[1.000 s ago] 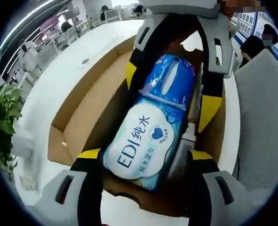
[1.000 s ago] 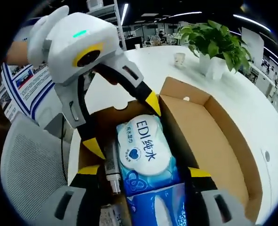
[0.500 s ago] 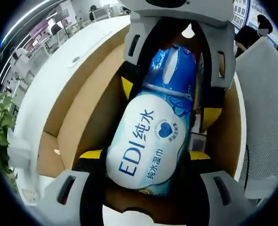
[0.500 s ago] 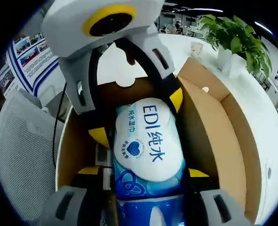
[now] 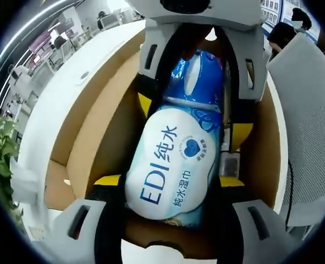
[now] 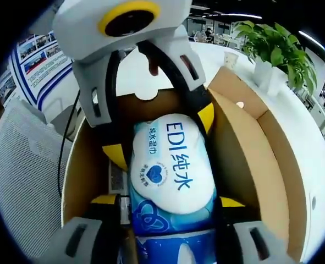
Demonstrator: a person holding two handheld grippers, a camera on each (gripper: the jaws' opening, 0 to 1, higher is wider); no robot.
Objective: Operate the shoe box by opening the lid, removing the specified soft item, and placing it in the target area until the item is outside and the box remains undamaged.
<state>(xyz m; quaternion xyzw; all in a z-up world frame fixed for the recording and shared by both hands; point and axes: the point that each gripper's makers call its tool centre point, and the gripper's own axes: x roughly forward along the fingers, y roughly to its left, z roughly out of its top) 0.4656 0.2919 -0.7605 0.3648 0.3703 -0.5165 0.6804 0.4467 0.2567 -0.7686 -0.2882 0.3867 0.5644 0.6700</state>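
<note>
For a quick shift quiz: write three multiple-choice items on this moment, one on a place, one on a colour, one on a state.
1. Where is the wet wipes pack?
A. inside the shoe box
B. on the chair
C. beside the plant

2. What colour are the pads on the gripper jaws?
A. red
B. green
C. yellow

3. What state is the shoe box in?
A. taped shut
B. open
C. crushed flat

Answers: 1 A, cardboard walls surround the pack; 2 C, the yellow pads flank the pack; 3 B, its interior is exposed.
</note>
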